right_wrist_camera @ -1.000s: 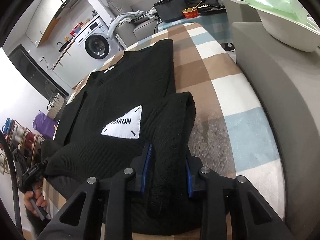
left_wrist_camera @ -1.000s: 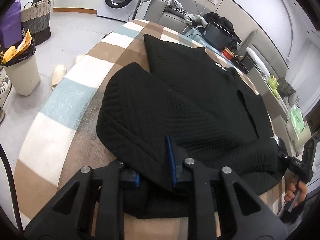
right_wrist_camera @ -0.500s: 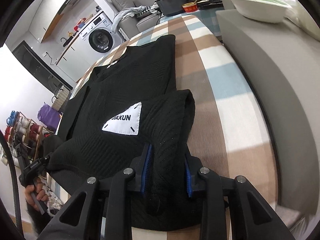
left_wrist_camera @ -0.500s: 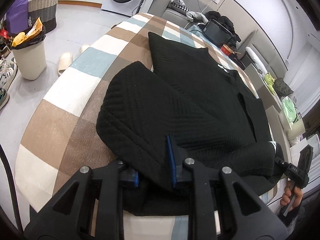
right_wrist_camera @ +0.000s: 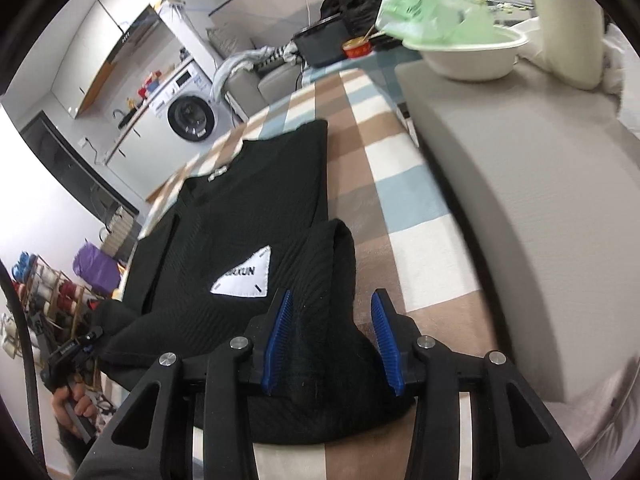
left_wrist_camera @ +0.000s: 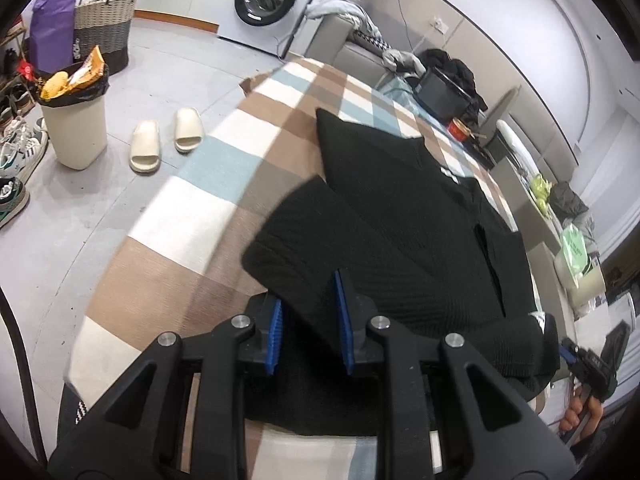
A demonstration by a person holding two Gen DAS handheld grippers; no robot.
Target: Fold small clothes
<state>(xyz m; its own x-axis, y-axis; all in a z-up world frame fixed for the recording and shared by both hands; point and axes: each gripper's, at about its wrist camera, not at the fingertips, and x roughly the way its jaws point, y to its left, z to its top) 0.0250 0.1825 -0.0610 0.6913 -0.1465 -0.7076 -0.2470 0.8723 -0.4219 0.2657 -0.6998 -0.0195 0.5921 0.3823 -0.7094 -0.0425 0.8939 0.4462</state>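
Observation:
A black knitted garment [left_wrist_camera: 400, 216] lies on the checked tablecloth [left_wrist_camera: 224, 184], its near hem folded up over the body. It also shows in the right wrist view [right_wrist_camera: 256, 208] with a white triangular label [right_wrist_camera: 244, 278]. My left gripper [left_wrist_camera: 310, 322] has its jaws parted around the folded near edge on the left side. My right gripper [right_wrist_camera: 332, 338] is open, its blue pads [right_wrist_camera: 382, 336] standing apart on both sides of the folded edge on the right side.
A grey sofa arm [right_wrist_camera: 500, 200] runs along the table's right side with a white bowl [right_wrist_camera: 472, 54] on it. On the floor to the left stand a bin [left_wrist_camera: 76, 120], slippers [left_wrist_camera: 164, 140], a basket [left_wrist_camera: 104, 24] and a washing machine [left_wrist_camera: 268, 0].
Both grippers have opened and let go of the folded hem. Both have drawn back and risen a little. The garment stays folded on the table.

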